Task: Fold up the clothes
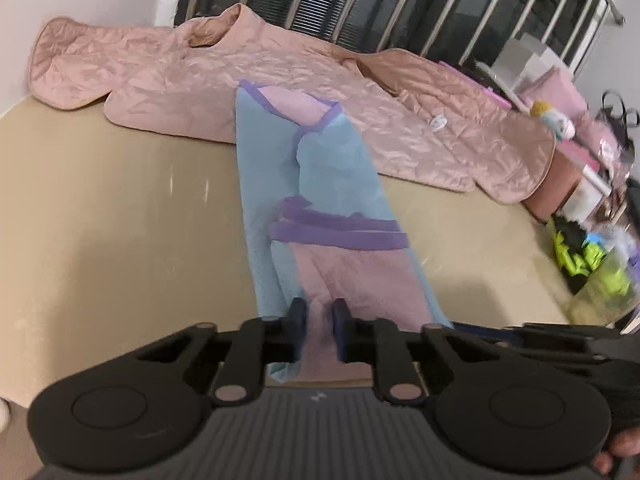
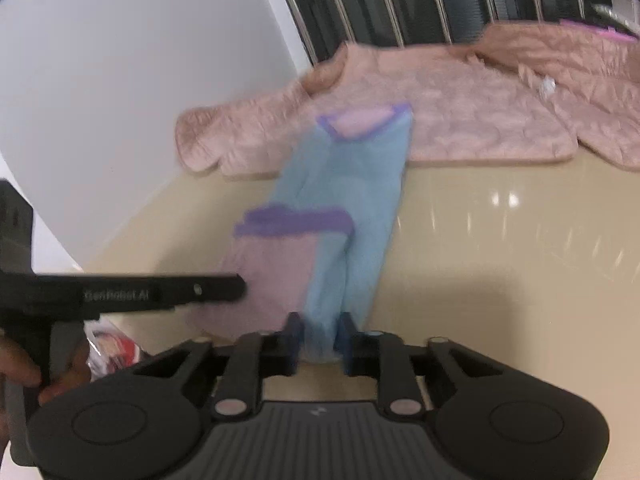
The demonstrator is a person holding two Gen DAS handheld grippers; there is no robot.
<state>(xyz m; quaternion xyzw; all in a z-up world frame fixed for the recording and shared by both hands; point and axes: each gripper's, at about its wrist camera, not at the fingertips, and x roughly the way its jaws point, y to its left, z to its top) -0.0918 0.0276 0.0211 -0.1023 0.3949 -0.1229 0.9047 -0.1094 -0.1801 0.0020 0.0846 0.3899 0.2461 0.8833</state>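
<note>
Item: blue-pink garment [image 1: 320,184], folded to narrow strip, lengthwise on beige surface [image 1: 100,220], far end overlapping pink quilted jacket [image 1: 280,76].
Left claw [image 1: 320,324]: pinching near hem, pink panel.
Right claw [image 2: 319,334]: pinching near hem, blue panel.
Step, judged: strip formed, crosswise fold pending.
Next: lift both corners level, carry hem toward neckline.

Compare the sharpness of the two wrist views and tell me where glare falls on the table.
Left wrist view: mostly sharp, the quilting on the pink jacket is readable, and only the clutter at the right edge smears; faint glare streaks on the table. Right wrist view: blurred throughout, softening the blue garment and jacket; bright glare spots on the table.
</note>
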